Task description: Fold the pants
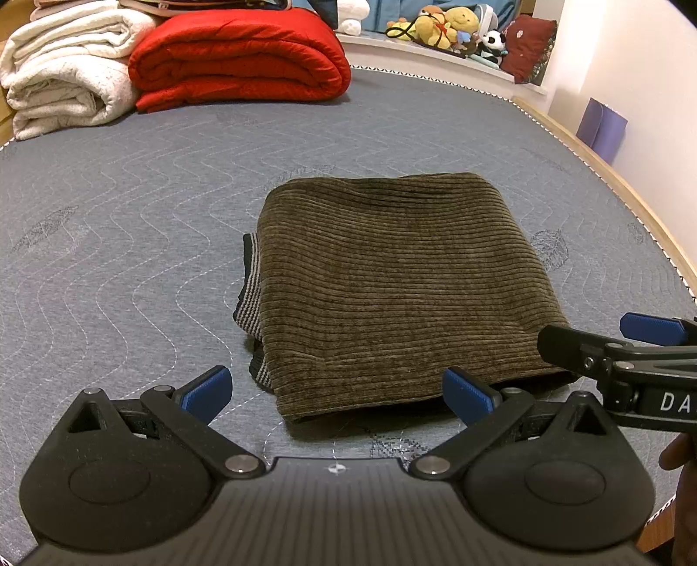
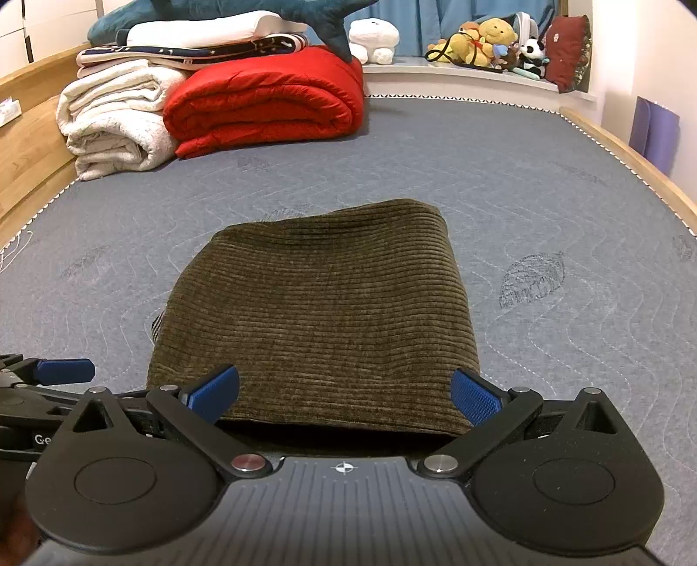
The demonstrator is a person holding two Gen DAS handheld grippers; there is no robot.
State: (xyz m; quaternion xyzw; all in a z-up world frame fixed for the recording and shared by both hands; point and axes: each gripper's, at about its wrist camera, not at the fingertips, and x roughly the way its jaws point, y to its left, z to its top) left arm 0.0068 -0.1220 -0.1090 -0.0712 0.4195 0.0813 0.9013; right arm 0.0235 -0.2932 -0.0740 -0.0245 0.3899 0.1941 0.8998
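Observation:
Olive-brown corduroy pants (image 1: 392, 287) lie folded into a compact rectangle on the grey quilted mattress (image 1: 130, 226). A striped grey and black waistband (image 1: 252, 304) sticks out on their left side. My left gripper (image 1: 337, 394) is open and empty, just before the near edge of the pants. My right gripper (image 2: 344, 392) is open and empty, its fingers wide over the near edge of the pants (image 2: 318, 313). The right gripper also shows at the right edge of the left wrist view (image 1: 610, 357).
A folded red quilt (image 1: 239, 56) and white blankets (image 1: 65, 65) are stacked at the far left of the bed. Stuffed toys (image 1: 448, 26) sit on a ledge behind. A wooden bed rail (image 1: 610, 174) runs along the right, with a purple item (image 1: 603, 128) by the wall.

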